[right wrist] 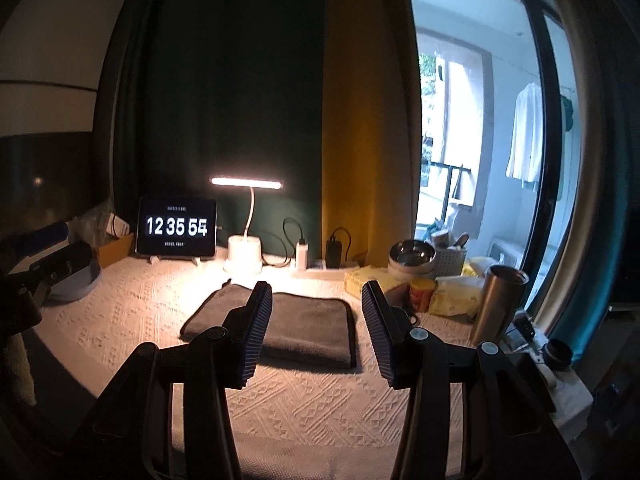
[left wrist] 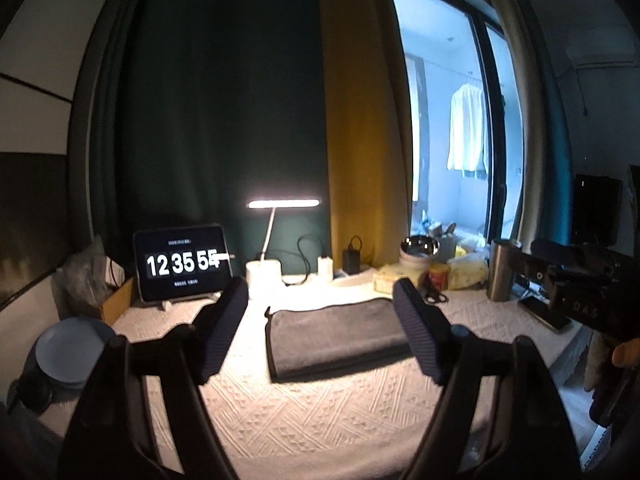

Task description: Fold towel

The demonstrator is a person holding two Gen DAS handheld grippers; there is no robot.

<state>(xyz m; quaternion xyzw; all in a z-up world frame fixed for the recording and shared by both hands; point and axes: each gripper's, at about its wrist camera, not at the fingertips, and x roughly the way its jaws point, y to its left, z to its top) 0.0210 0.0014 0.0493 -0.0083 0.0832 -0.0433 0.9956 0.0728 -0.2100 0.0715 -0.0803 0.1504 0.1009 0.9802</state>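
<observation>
Both hand-held grippers — left [left wrist: 320,328], right [right wrist: 316,328] — spread wide, empty; folded towel [right wrist: 280,328] flat just ahead.

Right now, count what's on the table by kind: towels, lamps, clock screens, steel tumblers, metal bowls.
Towels: 1, the gray towel
Lamps: 1, the desk lamp
Clock screens: 1, the clock screen
Steel tumblers: 1, the steel tumbler
Metal bowls: 1, the metal bowl
Total: 5

Left gripper [left wrist: 320,312] hangs level, jaws spread wide, nothing between them. Right gripper [right wrist: 316,316] sits alongside it, jaws also parted and empty, fingers pointing forward. A fingertip [left wrist: 624,354] of the right hand peeks in at the edge.
</observation>
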